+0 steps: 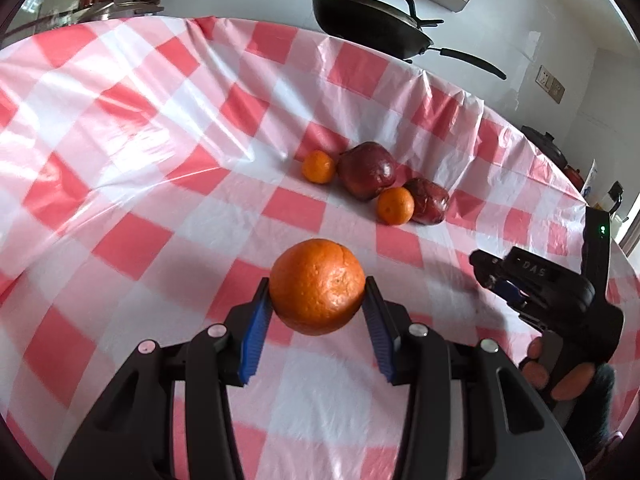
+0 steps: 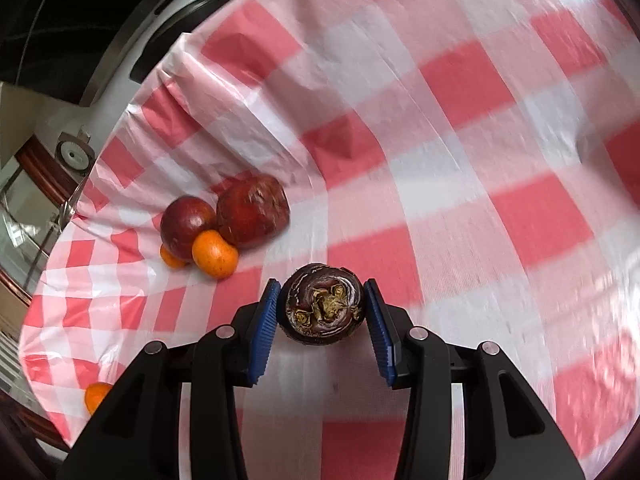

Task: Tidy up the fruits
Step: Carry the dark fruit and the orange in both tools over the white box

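Observation:
My left gripper [image 1: 317, 294] is shut on a big orange [image 1: 317, 286], held a little above the red-and-white checked cloth [image 1: 160, 140]. Beyond it lies a cluster: two small tangerines [image 1: 318, 166] [image 1: 395, 205] and two dark red fruits [image 1: 368, 170] [image 1: 428, 200]. My right gripper [image 2: 324, 308] is shut on a dark purple-brown round fruit [image 2: 324, 306], its dried calyx facing the camera. The same cluster sits to its upper left: a red fruit [image 2: 188, 226], a larger red fruit [image 2: 254, 216] and a tangerine [image 2: 215, 254]. The right gripper [image 1: 496, 276] also shows at the left wrist view's right edge.
A black wok [image 1: 368, 28] stands on the counter past the table's far edge. A dark pot [image 1: 548, 144] sits at the far right. Another orange fruit [image 2: 96, 396] peeks out at lower left beside the right gripper's body. The table edge [image 2: 132, 120] curves along the upper left.

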A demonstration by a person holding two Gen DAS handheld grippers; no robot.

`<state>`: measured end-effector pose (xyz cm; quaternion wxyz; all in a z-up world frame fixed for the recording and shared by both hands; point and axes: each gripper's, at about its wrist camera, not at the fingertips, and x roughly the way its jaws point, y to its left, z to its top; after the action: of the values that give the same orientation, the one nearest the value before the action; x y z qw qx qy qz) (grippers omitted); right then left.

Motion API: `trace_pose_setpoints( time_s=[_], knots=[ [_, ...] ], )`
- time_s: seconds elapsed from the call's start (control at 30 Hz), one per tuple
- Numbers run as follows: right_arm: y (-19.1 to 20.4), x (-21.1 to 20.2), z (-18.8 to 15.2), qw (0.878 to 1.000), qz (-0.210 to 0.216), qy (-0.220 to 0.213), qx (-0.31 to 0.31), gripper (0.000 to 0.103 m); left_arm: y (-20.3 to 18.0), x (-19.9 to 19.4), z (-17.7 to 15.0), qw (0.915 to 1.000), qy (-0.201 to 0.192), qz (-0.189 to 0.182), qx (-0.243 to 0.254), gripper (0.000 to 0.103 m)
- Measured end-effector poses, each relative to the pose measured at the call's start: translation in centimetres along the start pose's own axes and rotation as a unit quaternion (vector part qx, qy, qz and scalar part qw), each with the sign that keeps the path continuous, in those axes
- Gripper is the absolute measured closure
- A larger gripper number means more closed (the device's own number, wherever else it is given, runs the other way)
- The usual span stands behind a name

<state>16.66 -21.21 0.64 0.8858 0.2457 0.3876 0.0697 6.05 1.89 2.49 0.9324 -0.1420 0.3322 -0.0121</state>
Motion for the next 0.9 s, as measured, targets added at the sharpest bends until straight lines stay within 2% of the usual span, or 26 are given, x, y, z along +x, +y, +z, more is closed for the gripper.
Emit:
trace_pose_setpoints(
  time_s=[0.23, 0.37, 0.47, 0.53, 0.67, 0.9],
  knots=[
    [-0.4, -4.5, -4.8, 0.999, 0.028, -0.006, 0.020, 0.060, 2.1, -4.2, -2.3, 0.9995, -0.015, -0.007, -0.028, 0.058],
    [0.6, -8.2, -8.3, 0.999, 0.035, -0.023, 0.002, 0.060, 2.9, -6.6, -3.4, 0.9989, -0.039, -0.005, -0.027, 0.057],
    [1.3, -10.2, -10.1, 0.998, 0.044, -0.030, -0.014, 0.060, 3.7, -7.3, -4.3, 0.9985, -0.042, -0.009, -0.034, 0.057],
    [1.7, -11.1, -11.1, 0.998, 0.047, -0.034, -0.026, 0.060, 4.4, -7.4, -4.5, 0.9981, -0.034, -0.014, -0.049, 0.057],
    [2.6, -12.9, -13.0, 0.997, 0.057, -0.033, -0.050, 0.060, 5.5, -8.2, -4.5, 0.9966, -0.041, -0.018, -0.070, 0.057],
    [3.9, -15.4, -14.9, 0.994, 0.077, -0.027, -0.078, 0.060, 5.7, -10.5, -6.3, 0.9979, -0.030, -0.011, -0.056, 0.057]
  ],
)
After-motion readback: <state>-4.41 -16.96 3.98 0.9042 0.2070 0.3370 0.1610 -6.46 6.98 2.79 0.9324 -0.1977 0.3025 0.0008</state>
